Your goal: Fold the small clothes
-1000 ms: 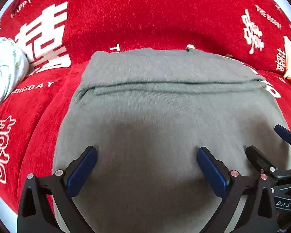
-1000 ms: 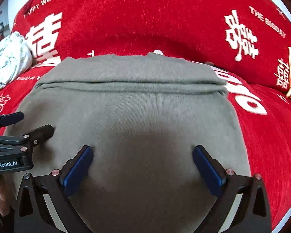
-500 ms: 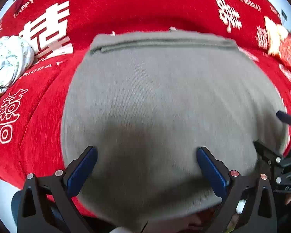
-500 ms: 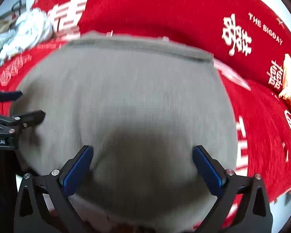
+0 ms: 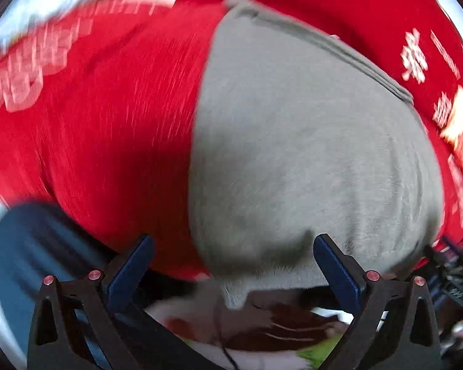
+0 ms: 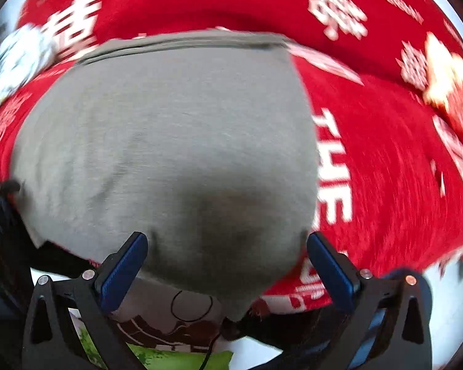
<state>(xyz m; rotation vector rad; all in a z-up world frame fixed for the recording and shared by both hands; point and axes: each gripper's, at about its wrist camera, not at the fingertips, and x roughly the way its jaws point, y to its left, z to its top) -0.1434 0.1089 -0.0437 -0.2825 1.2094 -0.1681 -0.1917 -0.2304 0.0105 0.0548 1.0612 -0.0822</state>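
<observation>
Garment (image 5: pixel 308 141) lies flat on red cover (image 5: pixel 108 141). Both grippers (image 5: pixel 231 265) (image 6: pixel 225 259) spread wide, holding nothing. Pinch the 6 o'clock hem corners evenly, then fold toward 12 o'clock.

Motion blur smears the white lettering (image 5: pixel 24 74) on the red cloth (image 5: pixel 108 123) beyond reading. The grey garment (image 6: pixel 169 154) hides the cloth beneath, and a pale bundle (image 6: pixel 15 58) at the far left stays indistinct.

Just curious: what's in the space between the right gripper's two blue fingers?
In the right wrist view, the near edge of the folded grey garment fills the space between the right gripper fingers; nothing is gripped.
</observation>
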